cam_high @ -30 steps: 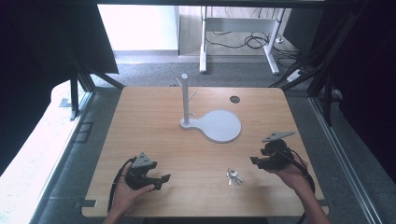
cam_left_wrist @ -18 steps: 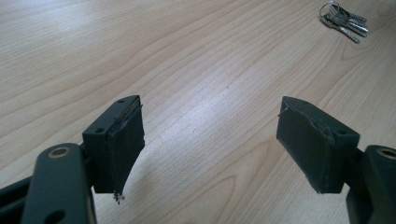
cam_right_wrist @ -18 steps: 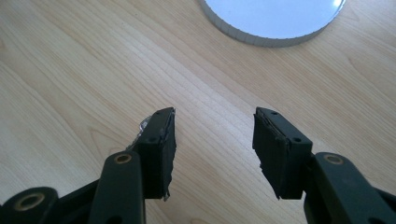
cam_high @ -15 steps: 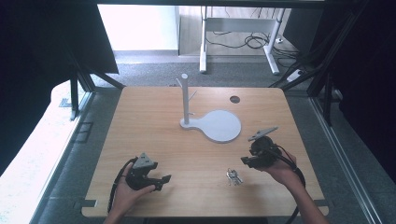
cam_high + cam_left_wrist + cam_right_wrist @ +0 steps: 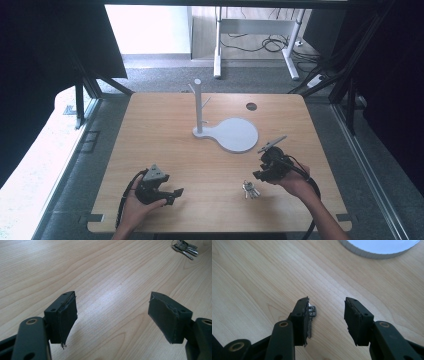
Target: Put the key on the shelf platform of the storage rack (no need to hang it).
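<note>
A bunch of metal keys (image 5: 250, 189) lies on the wooden table (image 5: 165, 130), front right of centre. My right gripper (image 5: 259, 174) hovers just right of and behind the keys, open, with nothing between its jaws. In the right gripper view the keys (image 5: 312, 312) peek out beside the left jaw, mostly hidden by it; the right gripper (image 5: 327, 302) points down at the wood. My left gripper (image 5: 175, 194) rests open near the front left. From the left gripper (image 5: 112, 302) the keys (image 5: 185, 247) lie far off at the top right.
A white stand with an upright pegged post (image 5: 198, 105) and a round flat base (image 5: 236, 134) sits mid-table; its base edge (image 5: 382, 248) lies just beyond the right gripper. A small dark hole (image 5: 251, 106) marks the far right of the tabletop.
My right gripper has moved left and closer to the keys. The left gripper has stayed in place, and the keys have not moved.
</note>
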Motion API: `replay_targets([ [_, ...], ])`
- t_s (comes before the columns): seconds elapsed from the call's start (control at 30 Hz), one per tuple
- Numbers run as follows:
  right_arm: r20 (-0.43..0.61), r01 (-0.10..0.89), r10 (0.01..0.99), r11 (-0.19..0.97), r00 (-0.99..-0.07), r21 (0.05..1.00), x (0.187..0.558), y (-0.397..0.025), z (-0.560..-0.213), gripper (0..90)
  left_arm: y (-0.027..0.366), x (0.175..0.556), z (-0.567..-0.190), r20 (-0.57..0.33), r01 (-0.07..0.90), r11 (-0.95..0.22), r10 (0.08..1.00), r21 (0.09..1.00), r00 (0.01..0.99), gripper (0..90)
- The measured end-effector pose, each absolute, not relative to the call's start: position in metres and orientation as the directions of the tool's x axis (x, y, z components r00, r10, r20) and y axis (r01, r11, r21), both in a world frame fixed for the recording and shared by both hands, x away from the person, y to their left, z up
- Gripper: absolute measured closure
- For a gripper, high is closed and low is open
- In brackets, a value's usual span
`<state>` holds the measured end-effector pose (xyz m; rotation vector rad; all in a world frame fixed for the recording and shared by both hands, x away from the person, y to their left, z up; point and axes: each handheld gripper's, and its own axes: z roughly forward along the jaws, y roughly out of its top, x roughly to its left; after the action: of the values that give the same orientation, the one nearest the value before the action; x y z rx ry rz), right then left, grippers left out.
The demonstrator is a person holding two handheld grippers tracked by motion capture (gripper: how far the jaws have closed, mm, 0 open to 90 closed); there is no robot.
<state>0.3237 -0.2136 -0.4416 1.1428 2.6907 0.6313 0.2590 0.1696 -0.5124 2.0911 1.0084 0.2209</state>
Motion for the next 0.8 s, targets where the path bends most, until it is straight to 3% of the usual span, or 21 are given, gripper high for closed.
replay_targets([
  [0.8,0.049,0.648,0.674,0.686,-0.738,0.331,0.334,-0.185,-0.470,66.0,0.169,0.260,-0.514,-0.131,0.580,-0.404,0.731,0.707,0.669,22.8],
])
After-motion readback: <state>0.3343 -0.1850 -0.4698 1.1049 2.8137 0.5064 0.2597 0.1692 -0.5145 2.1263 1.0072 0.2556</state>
